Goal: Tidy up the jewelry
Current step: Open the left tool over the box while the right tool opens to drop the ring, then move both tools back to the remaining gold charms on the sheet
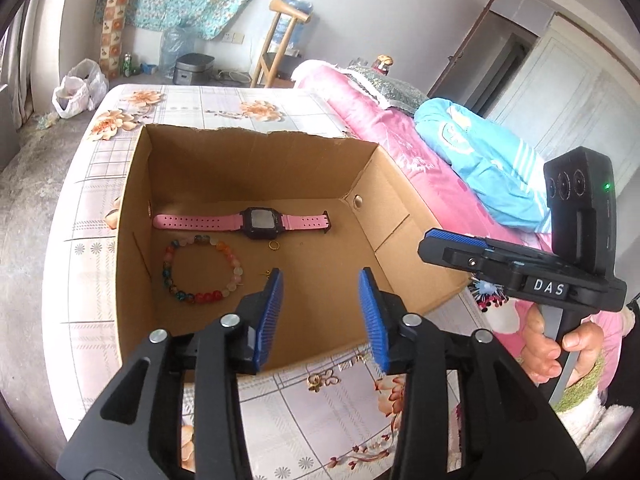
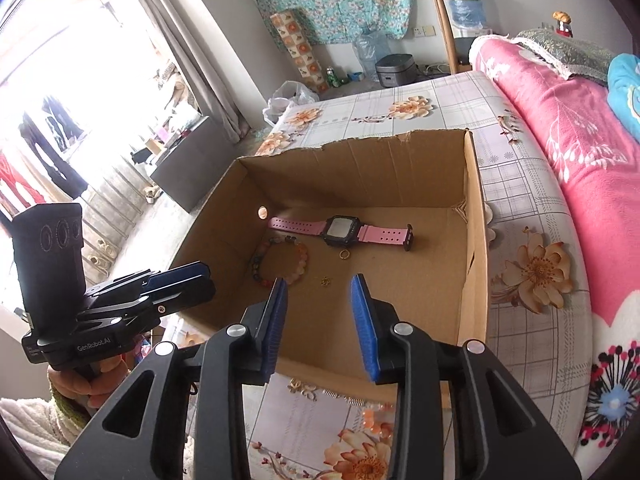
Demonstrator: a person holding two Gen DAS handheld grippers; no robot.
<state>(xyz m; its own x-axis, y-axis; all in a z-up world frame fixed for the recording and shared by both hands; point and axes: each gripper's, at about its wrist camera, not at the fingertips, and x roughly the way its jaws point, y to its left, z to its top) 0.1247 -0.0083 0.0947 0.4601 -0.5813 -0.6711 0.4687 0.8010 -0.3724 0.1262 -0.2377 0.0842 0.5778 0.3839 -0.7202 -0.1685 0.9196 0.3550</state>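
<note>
The cardboard box [image 1: 256, 184] is the landmark here, sitting open-topped on the floral sheet [image 1: 304, 408]. Inside it, against the far wall, lies the pink watch [image 1: 256, 222] with its strap stretched parallel to that wall. Nearer the front and toward the box's left side sits the bead bracelet [image 1: 202, 270], with a small gold ring [image 1: 273, 245] between it and the watch. A tiny gold earring [image 2: 326, 280] rests on the box floor close to the bracelet.

Both grippers hang over the box's near wall, pointing down into it. The left gripper [image 1: 320, 312] has its jaws apart with nothing between them — released. The right gripper [image 2: 320, 320] is likewise parted and empty.

What remains outside is just in front of the box's near wall: a small gold piece [image 1: 316, 380] on the sheet, and a little metal spring [image 1: 345, 365] beside it. Both lie below and behind the fingertips, toward the person, so the next reach likely calls for drawing back and dipping down. The gold piece sits roughly between the two grippers; I cannot say which is nearer.
</note>
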